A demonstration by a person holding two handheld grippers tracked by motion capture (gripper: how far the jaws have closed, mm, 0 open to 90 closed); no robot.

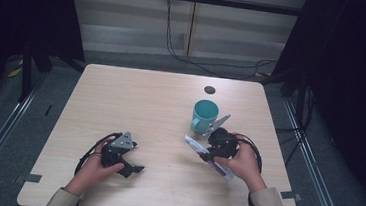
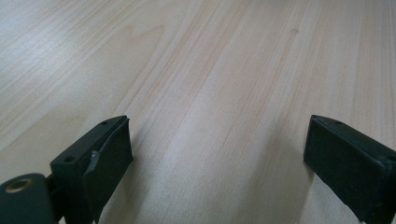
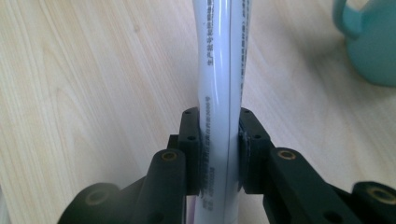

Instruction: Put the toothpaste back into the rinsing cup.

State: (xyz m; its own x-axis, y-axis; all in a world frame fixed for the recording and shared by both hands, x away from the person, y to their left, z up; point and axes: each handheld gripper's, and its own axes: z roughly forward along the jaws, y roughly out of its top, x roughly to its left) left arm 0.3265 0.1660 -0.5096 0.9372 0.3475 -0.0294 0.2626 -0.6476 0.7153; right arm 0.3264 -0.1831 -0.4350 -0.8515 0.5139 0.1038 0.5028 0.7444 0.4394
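A white tube with purple print (image 1: pixel 198 147) (image 3: pixel 219 70) lies slanted at the table's front right, pinched across its middle by my right gripper (image 1: pixel 210 154) (image 3: pixel 219 154). In the right gripper view both black pads squeeze the tube's sides. A teal mug (image 1: pixel 204 116) (image 3: pixel 371 37) stands upright just beyond the tube, handle toward the front. At the front left my left gripper (image 1: pixel 132 169) (image 2: pixel 217 154) rests low over bare wood, jaws wide apart with nothing between them.
The light wooden table (image 1: pixel 136 99) has a small dark round hole (image 1: pixel 209 90) near its far edge. Black cables trail from both grippers. Dark curtains and metal rails flank the table, and cables lie on the floor behind it.
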